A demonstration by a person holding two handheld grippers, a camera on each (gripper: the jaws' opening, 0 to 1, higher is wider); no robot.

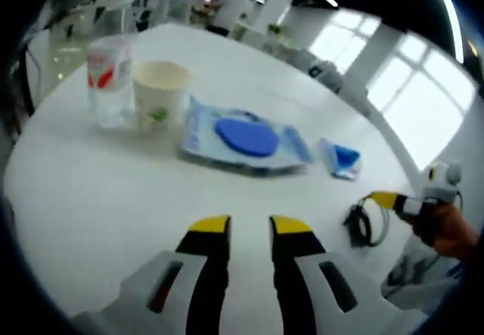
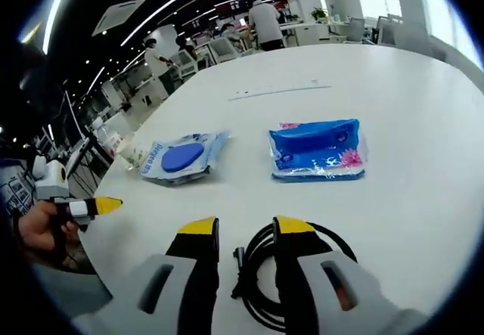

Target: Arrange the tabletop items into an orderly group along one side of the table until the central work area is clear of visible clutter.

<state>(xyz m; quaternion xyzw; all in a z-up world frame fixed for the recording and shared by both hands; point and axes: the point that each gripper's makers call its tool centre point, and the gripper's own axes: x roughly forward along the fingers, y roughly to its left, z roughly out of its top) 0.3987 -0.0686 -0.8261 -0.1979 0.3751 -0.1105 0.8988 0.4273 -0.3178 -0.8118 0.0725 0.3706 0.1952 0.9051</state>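
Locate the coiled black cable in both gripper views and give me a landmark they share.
Left gripper view: black cable lies at right on the table, under the other gripper's yellow tip.
Right gripper view: black cable lies at bottom centre, around this gripper's jaws.
Shared landmark: the blue-disc packet.

Smooth white table [image 1: 91, 199]; clear plastic bottle [image 1: 110, 82]; paper cup [image 1: 160, 93]; glossy blue packet [image 2: 318, 150]; black rubbery cable [image 2: 261, 274]

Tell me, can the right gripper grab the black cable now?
Probably yes. The right gripper is open, hovering right at the coiled black cable, with nothing lying between its jaws and the cable on the white table.
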